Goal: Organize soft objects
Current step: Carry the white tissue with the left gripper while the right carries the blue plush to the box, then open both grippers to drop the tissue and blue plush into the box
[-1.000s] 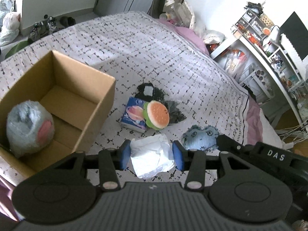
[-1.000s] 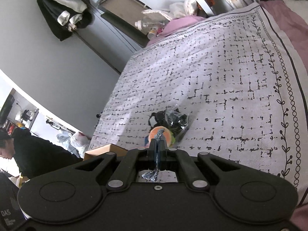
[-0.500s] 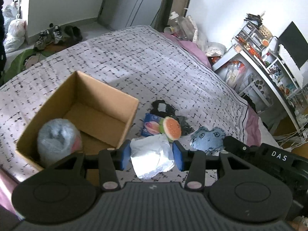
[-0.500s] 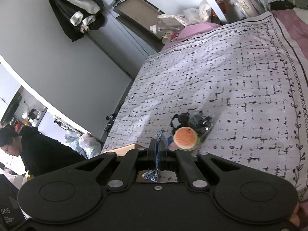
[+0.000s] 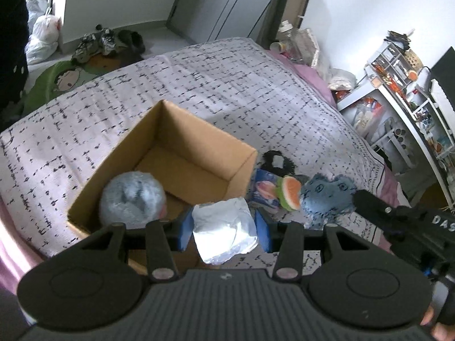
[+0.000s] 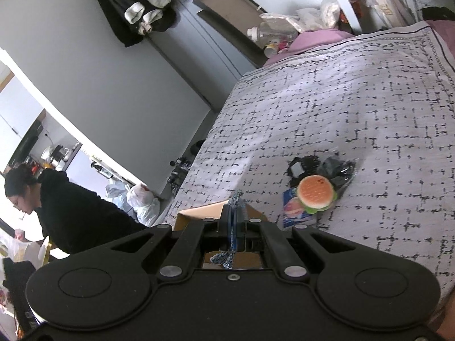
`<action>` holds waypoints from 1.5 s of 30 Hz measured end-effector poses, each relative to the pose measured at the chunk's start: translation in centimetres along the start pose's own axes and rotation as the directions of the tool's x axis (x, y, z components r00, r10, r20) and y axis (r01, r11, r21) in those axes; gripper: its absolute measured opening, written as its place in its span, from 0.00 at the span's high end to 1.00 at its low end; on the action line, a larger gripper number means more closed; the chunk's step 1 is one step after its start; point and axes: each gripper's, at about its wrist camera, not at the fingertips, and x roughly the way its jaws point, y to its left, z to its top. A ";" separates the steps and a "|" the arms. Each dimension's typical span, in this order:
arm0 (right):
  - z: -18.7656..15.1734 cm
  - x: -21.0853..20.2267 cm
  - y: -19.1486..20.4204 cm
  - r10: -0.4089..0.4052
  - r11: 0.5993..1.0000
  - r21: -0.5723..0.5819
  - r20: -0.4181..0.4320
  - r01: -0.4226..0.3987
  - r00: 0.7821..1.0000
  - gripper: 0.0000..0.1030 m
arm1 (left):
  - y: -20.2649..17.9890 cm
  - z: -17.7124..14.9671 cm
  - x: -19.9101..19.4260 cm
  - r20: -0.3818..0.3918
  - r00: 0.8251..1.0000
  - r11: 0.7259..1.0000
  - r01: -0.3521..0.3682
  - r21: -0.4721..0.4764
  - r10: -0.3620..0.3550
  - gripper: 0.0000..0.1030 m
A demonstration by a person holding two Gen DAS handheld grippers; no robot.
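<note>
My left gripper [image 5: 224,228] is shut on a white soft packet [image 5: 223,236], held just over the near corner of an open cardboard box [image 5: 196,130]. A grey fluffy ball [image 5: 132,200] lies inside the box. My right gripper [image 6: 233,223] is shut on a fringe of the blue fuzzy plush [image 6: 235,199]. In the left wrist view that blue plush [image 5: 327,196] hangs at the right gripper's tip, right of the box. A burger toy [image 5: 288,193] leans on a blue packet [image 5: 263,191] beside the box wall.
The box stands on a bed with a white, black-dashed cover [image 5: 227,85]. A black bagged bundle [image 6: 335,167] lies behind the burger toy [image 6: 315,191]. White shelves [image 5: 403,91] stand to the right of the bed. A person in black [image 6: 62,213] stands beyond the bed's far side.
Both grippers have carried their loads sideways toward the box. The box now sits under the white packet, and the blue plush has come up off the bed beside the burger toy.
</note>
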 end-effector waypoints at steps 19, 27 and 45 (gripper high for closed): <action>-2.7 3.9 4.9 0.030 0.998 -0.058 -0.097 -0.036 0.995 0.99 | 4.4 -0.3 1.2 -0.059 0.998 0.996 -0.032 -0.088 0.027 0.52; -3.0 4.2 4.6 -0.028 0.999 -0.032 -0.130 0.024 0.991 0.58 | 5.8 0.4 0.4 -0.048 0.998 0.993 -0.054 -0.108 0.049 0.49; 0.7 -1.2 -1.5 -0.147 0.988 -0.044 -0.046 0.145 0.988 0.38 | 1.0 0.5 0.2 -0.017 1.000 0.999 -0.018 -0.048 0.017 0.29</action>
